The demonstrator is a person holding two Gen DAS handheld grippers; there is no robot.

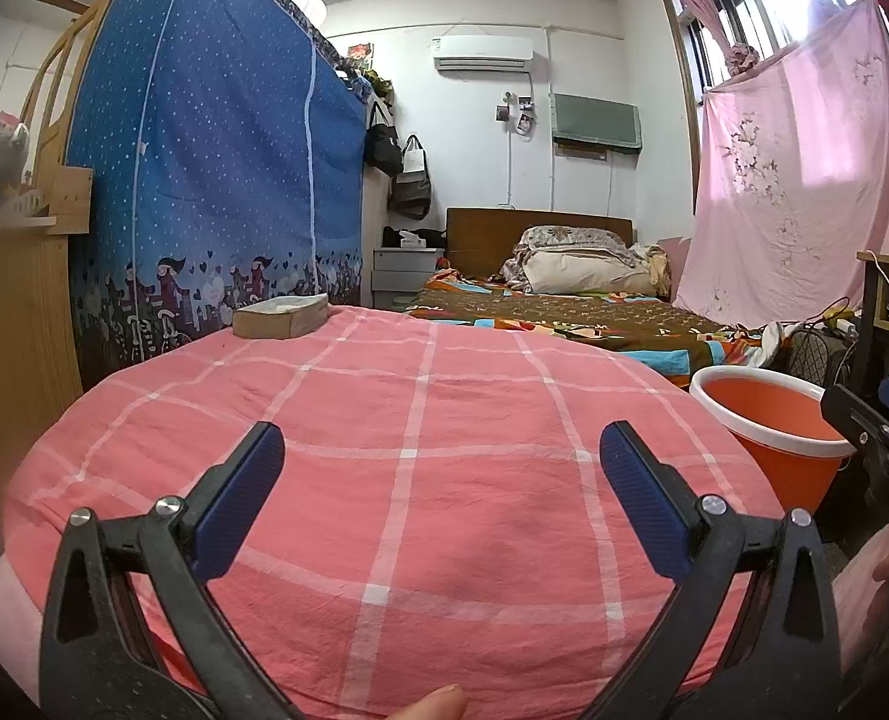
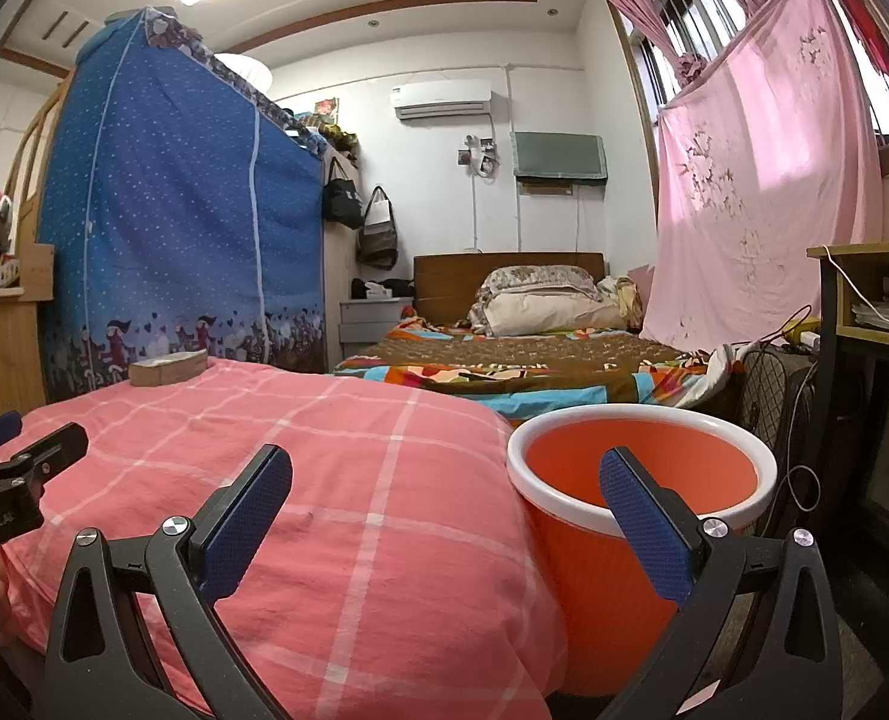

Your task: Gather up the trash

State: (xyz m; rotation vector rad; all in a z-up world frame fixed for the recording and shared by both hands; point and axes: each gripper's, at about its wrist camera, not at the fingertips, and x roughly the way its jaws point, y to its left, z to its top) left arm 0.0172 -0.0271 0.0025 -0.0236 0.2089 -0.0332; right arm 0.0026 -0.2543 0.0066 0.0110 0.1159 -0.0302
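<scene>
pink checked bedspread (image 1: pixel 420 480) beneath both spread grippers, orange bucket (image 2: pixel 642 516) beside.

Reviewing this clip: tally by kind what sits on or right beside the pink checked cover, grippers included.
Grippers: 2, left gripper and right gripper, both open and empty
Tissue boxes: 1, tissue box on the pink checked cover, at its far corner
Bins: 1, orange bin beside the cover
Total: 4

A pink checked quilt (image 1: pixel 420 480) carries one tissue box (image 1: pixel 280 315).
</scene>
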